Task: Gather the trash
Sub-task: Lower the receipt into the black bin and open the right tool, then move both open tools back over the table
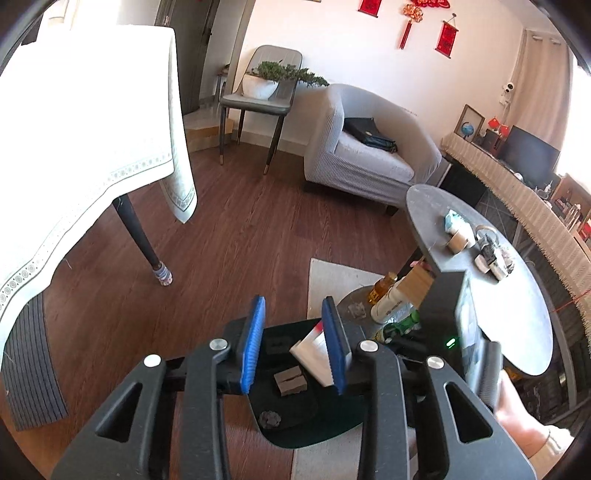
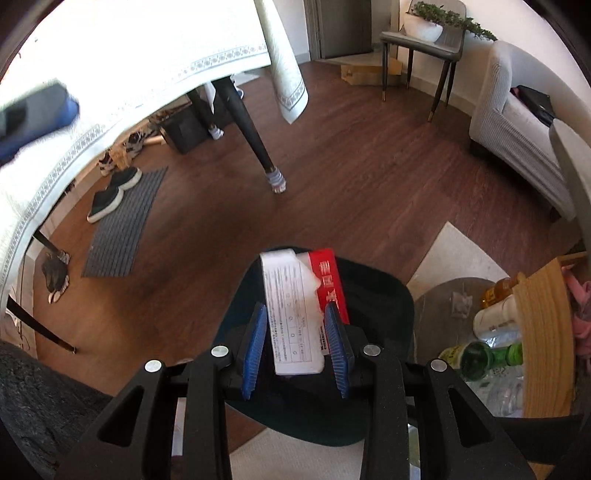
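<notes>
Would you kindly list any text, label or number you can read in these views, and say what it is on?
None reads reliably.
White form: printed lines and boxes, too small.
Red-and-white packet: white characters, blurred.
Red wall hangings: too small.
Bottles: labels blurred.
Both grippers are open.

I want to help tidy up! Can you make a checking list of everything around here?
Surface: round grey tabletop, dark wood floor.
Job's things: white and red paper box in the black trash bin, with a brown cardboard scrap.
Clutter: brown paper cup and crumpled tissue on the tabletop; green glass bottle underneath.
Grippers: left gripper open above the bin; right gripper open around the box.
Cables: nothing seen.
Surroundings: grey armchair, white tablecloth.
</notes>
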